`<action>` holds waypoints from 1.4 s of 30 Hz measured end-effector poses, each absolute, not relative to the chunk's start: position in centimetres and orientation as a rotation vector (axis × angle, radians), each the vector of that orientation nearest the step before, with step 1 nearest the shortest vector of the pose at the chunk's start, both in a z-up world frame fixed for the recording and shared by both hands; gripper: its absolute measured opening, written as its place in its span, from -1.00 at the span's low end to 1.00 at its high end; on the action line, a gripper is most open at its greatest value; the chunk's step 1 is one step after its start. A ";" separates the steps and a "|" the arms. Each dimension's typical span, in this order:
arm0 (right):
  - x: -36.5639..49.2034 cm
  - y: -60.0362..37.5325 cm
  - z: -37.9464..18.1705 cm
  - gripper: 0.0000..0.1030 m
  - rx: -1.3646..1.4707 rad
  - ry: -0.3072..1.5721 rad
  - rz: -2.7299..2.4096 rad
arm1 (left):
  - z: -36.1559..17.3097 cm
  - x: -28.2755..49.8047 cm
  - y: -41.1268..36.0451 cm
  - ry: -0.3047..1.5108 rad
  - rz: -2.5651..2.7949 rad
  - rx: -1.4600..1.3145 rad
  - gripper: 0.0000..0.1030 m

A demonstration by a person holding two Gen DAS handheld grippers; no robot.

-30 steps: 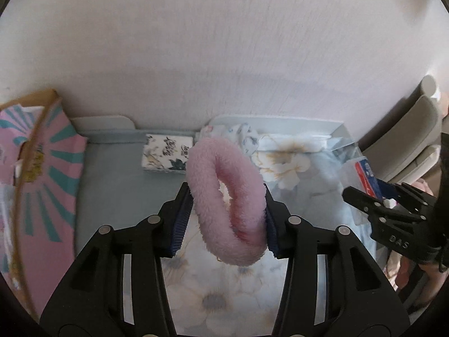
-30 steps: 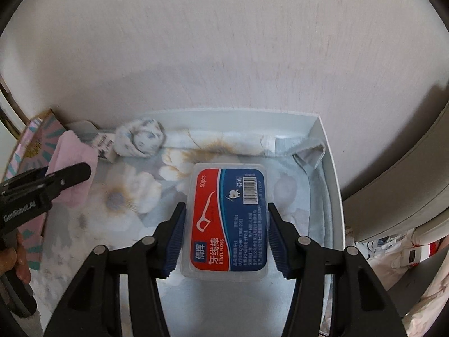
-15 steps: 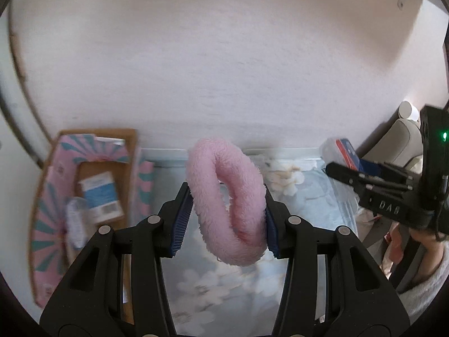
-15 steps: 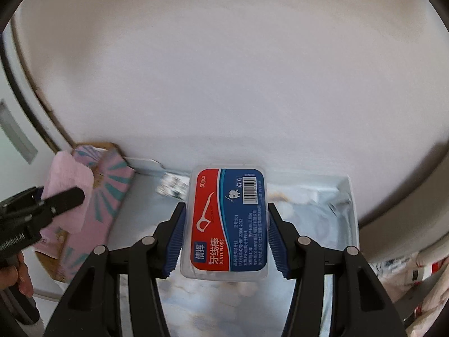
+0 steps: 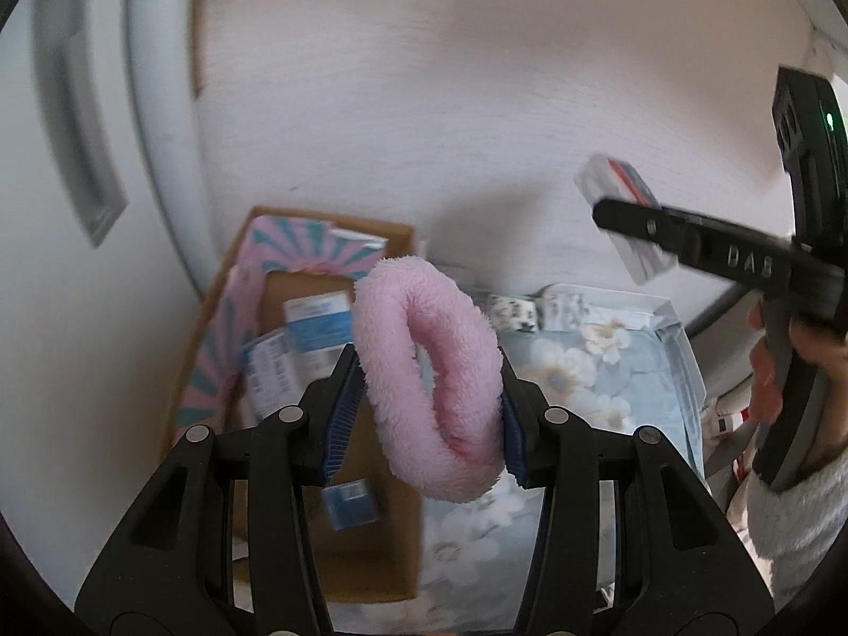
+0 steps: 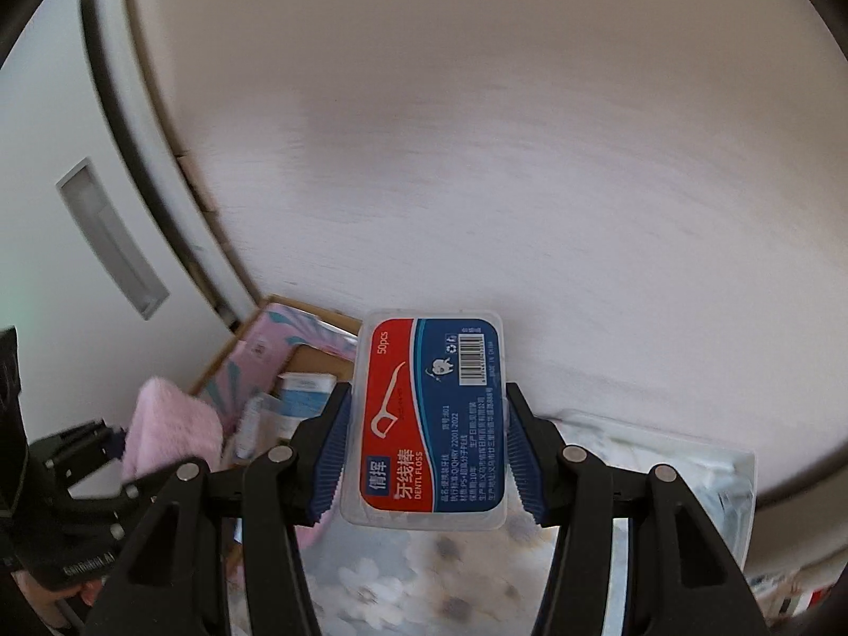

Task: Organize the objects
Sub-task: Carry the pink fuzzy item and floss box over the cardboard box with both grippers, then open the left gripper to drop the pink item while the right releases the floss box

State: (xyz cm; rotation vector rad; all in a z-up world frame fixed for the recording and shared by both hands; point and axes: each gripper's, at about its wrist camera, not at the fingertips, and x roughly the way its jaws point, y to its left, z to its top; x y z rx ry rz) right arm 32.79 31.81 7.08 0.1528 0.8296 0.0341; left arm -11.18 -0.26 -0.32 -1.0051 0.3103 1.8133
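Note:
My left gripper [image 5: 424, 424] is shut on a fluffy pink ring-shaped scrunchie [image 5: 424, 376], held in the air above the edge between the cardboard box [image 5: 371, 556] and the floral-lined tray [image 5: 678, 350]. My right gripper [image 6: 426, 450] is shut on a clear dental floss box [image 6: 429, 418] with a red and blue label, held high above the tray [image 6: 736, 477]. The right gripper [image 5: 683, 244] and floss box [image 5: 620, 185] also show at the right of the left wrist view. The left gripper and scrunchie [image 6: 169, 429] show at lower left of the right wrist view.
The cardboard box with pink and teal flaps [image 5: 233, 328] holds several small blue and white packets [image 5: 312, 318]. A small floral packet [image 5: 511, 310] lies at the tray's far end. A wall stands behind and a white door with a recessed handle [image 5: 74, 122] at the left.
Both grippers have risen and drawn back with their objects still gripped. The view has shifted left, so the cardboard box and the door now show more.

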 end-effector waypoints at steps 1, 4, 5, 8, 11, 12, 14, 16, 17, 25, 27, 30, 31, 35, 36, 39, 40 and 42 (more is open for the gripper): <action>33.5 32.7 7.2 -0.02 0.145 0.831 0.048 | -0.4 -11.7 -0.8 0.308 1.819 -1.012 -0.17; 35.3 34.9 7.4 -0.02 0.119 0.839 0.081 | -0.6 -12.7 -2.1 0.307 1.834 -1.027 -0.17; 36.1 35.4 7.2 -0.02 0.111 0.844 0.090 | -1.0 -13.0 -2.4 0.307 1.837 -1.033 -0.17; 37.5 37.6 7.0 -0.02 0.086 0.859 0.119 | -1.7 -13.9 -3.6 0.306 1.840 -1.054 -0.17; 39.2 39.7 6.1 -0.02 0.062 0.882 0.149 | -2.6 -14.7 -4.1 0.306 1.838 -1.077 -0.17; 39.6 40.2 5.9 -0.02 0.058 0.890 0.157 | -3.4 -15.2 -4.2 0.306 1.835 -1.091 -0.17; 40.8 41.6 4.9 -0.02 0.049 0.913 0.175 | -4.3 -15.8 -4.6 0.306 1.830 -1.112 -0.17; 41.8 42.7 3.9 -0.02 0.046 0.935 0.189 | -5.3 -16.2 -4.7 0.313 1.824 -1.128 -0.17; 42.2 43.2 3.5 -0.02 0.043 0.944 0.192 | -5.7 -16.4 -4.7 0.320 1.820 -1.135 -0.17; 45.8 45.5 -2.0 -0.02 0.046 1.047 0.190 | -9.6 -16.2 -3.9 0.399 1.753 -1.166 -0.17; 46.3 45.8 -3.4 -0.02 0.039 1.071 0.182 | -10.8 -16.0 -3.2 0.430 1.732 -1.168 -0.17; 46.8 46.2 -5.0 -0.02 0.037 1.104 0.169 | -12.4 -16.0 -2.6 0.466 1.709 -1.184 -0.17; 46.9 46.3 -5.3 -0.02 0.036 1.109 0.169 | -12.7 -16.1 -2.5 0.472 1.703 -1.189 -0.17; 47.5 46.4 -5.9 -0.02 0.030 1.122 0.166 | -13.1 -16.1 -2.6 0.485 1.684 -1.200 -0.17; 47.7 46.5 -6.0 -0.02 0.032 1.123 0.166 | -13.1 -16.1 -2.6 0.482 1.671 -1.204 -0.17; 48.3 46.2 -6.3 -0.02 0.047 1.145 0.170 | -13.3 -16.0 -2.5 0.482 1.637 -1.245 -0.13; 49.0 46.5 -6.4 -0.02 0.062 1.157 0.176 | -13.3 -15.9 -2.4 0.499 1.645 -1.252 -0.05; 49.3 46.6 -6.7 0.18 0.086 1.168 0.194 | -13.5 -15.6 -2.3 0.529 1.631 -1.261 0.57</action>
